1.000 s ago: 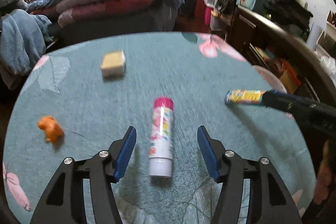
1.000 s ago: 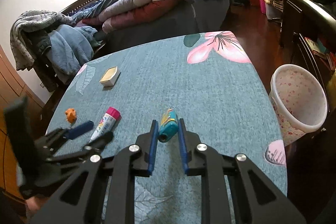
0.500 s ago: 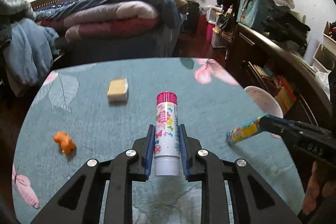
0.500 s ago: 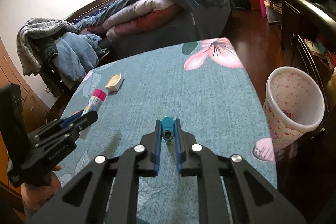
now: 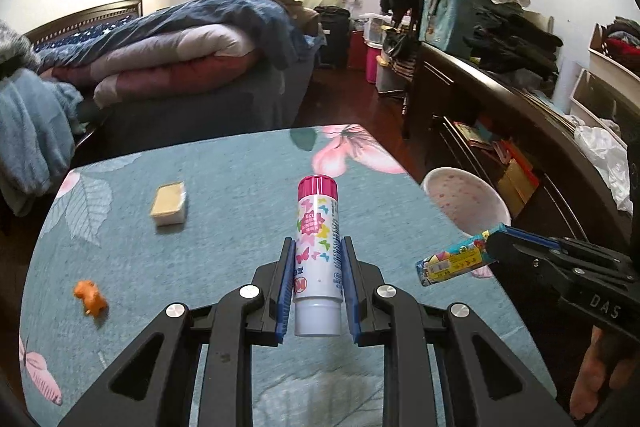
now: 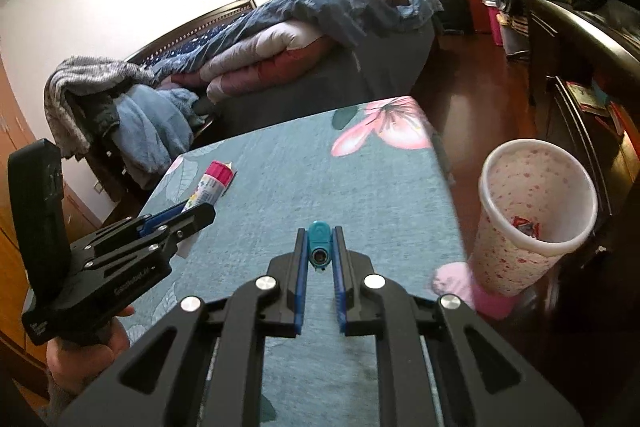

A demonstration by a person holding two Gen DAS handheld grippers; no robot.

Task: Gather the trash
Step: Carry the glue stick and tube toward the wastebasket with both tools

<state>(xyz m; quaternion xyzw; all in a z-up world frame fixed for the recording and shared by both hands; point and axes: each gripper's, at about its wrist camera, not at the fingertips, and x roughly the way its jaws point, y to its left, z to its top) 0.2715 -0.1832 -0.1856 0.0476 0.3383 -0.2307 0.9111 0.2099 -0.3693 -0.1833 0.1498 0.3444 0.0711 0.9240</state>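
Observation:
My left gripper [image 5: 317, 249] is shut on a white glue stick with a pink cap [image 5: 318, 227] and holds it above the teal tablecloth [image 5: 224, 195]; it also shows in the right wrist view [image 6: 210, 185]. My right gripper [image 6: 319, 237] is shut on a small teal tube [image 6: 319, 247]; in the left wrist view the tube [image 5: 454, 261] has a colourful label and sticks out of the gripper at the right. A white bin with pink dots [image 6: 532, 215] stands on the floor to the right of the table, with a wrapper inside; it also shows in the left wrist view [image 5: 466, 203].
A beige block [image 5: 170, 205] and a small orange toy [image 5: 90, 297] lie on the left part of the table. A bed with piled quilts [image 5: 180, 55] stands behind. A dark cabinet [image 5: 520, 131] runs along the right.
Both grippers have lifted their items higher off the table. The right gripper has moved toward the bin side. One second ago the left gripper was open around the glue stick; it then shut on it.

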